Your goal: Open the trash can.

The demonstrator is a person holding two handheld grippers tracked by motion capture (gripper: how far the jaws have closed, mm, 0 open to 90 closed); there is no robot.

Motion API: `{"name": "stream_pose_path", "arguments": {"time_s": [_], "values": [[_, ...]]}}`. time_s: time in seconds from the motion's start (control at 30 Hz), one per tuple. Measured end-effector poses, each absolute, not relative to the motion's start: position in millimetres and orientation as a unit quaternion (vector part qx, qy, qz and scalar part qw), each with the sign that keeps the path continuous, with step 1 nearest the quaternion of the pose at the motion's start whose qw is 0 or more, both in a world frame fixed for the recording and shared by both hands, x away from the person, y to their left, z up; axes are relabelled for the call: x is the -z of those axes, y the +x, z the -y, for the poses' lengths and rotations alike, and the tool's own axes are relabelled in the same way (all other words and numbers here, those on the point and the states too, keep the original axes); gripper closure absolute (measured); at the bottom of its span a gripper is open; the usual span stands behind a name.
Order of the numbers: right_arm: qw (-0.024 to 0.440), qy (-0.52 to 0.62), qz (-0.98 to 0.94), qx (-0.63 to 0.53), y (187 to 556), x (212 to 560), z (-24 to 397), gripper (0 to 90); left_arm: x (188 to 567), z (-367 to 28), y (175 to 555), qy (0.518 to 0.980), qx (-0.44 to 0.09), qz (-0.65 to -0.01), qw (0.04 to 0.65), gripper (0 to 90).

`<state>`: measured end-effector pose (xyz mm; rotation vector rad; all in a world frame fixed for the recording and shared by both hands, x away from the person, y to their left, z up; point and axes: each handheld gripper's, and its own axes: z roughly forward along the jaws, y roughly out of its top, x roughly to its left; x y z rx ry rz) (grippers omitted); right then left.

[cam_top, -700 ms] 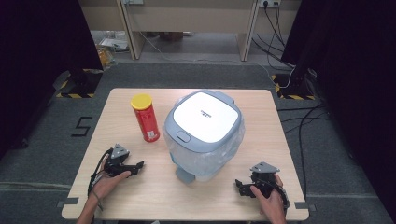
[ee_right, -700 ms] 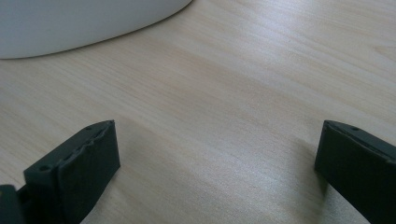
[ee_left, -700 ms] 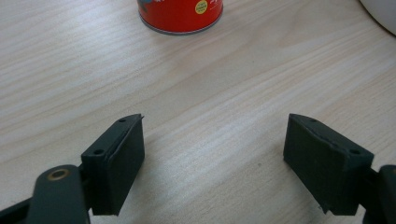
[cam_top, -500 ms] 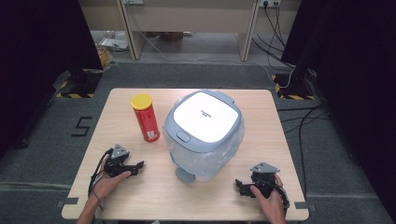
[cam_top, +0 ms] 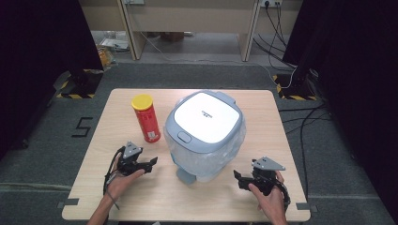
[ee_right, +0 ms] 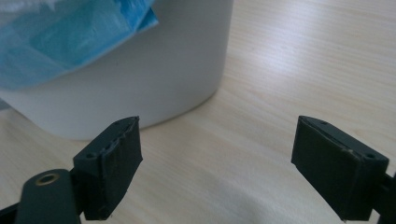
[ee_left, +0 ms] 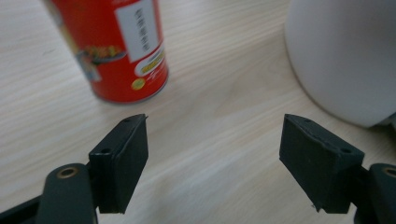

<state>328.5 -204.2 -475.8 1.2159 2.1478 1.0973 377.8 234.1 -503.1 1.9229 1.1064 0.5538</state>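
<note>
Upright on the pale wooden table (cam_top: 263,117), a white plastic pedal bin (cam_top: 204,136) with a grey-rimmed lid and a blue liner stands between both grippers, long axis vertical, grey pedal toward the person. Nearby, a red cylindrical can with a yellow lid (cam_top: 146,118) also stands upright, just ahead of the left gripper (cam_top: 149,164), whose jaws are spread and grip nothing. Likewise, the right gripper (cam_top: 237,179) is spread wide, touching nothing.

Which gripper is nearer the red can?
Left. The left gripper sits just in front of the red can, fingers open and empty. The right gripper is across the table, beyond the white bin.
</note>
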Motion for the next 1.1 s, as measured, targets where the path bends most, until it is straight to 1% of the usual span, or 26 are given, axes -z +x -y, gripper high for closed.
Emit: {"name": "stream_pose_path", "arguments": {"time_s": [0.2,0.33,0.43,0.5,0.57,0.6,0.67,0.73,0.8,0.93,0.97,1.0,1.1], "values": [[0.219,0.439,-0.777,-0.395,339.2,473.1,190.8,15.5,501.1,-211.9,386.9,0.767,-0.225,-0.432,0.419,23.7],[0.219,0.433,-0.777,-0.401,341.2,471.1,185.6,15.8,499.1,-205.9,388.6,0.768,-0.232,-0.426,0.419,23.9],[0.217,0.431,-0.779,-0.402,343.4,470.4,181.8,16.0,498.4,-200.1,392.3,0.761,-0.23,-0.428,0.429,24.1],[0.218,0.427,-0.777,-0.407,346.0,468.6,178.1,16.3,499.0,-194.8,395.0,0.765,-0.227,-0.424,0.428,24.2],[0.219,0.424,-0.778,-0.409,347.6,467.8,177.3,16.3,500.9,-190.4,397.4,0.768,-0.227,-0.421,0.425,24.4],[0.221,0.422,-0.78,-0.405,352.4,466.8,176.7,12.9,502.5,-188.1,398.8,0.771,-0.229,-0.419,0.421,24.6],[0.217,0.423,-0.781,-0.405,356.9,466.1,179.5,14.3,505.6,-184.5,401.4,0.778,-0.231,-0.413,0.413,24.7],[0.216,0.426,-0.776,-0.412,361.3,465.5,183.2,14.2,507.9,-180.9,402.1,0.778,-0.22,-0.414,0.417,24.9],[0.214,0.429,-0.773,-0.414,363.8,465.3,184.7,14.2,507.9,-180.2,401.6,0.779,-0.222,-0.414,0.415,28.0],[0.215,0.432,-0.766,-0.425,384.8,464.9,193.4,14.2,508.0,-180.1,399.4,0.775,-0.214,-0.421,0.419,30.5],[0.215,0.432,-0.766,-0.425,384.8,464.9,193.4,14.2,508.0,-180.1,399.4,0.775,-0.214,-0.421,0.419,30.9],[0.202,0.436,-0.764,-0.43,396.4,465.7,195.8,14.4,508.0,-179.2,398.4,0.775,-0.217,-0.42,0.419,31.1],[0.199,0.438,-0.765,-0.428,407.2,464.8,196.4,14.9,508.0,-177.7,396.9,0.776,-0.219,-0.42,0.417,31.9]]}}
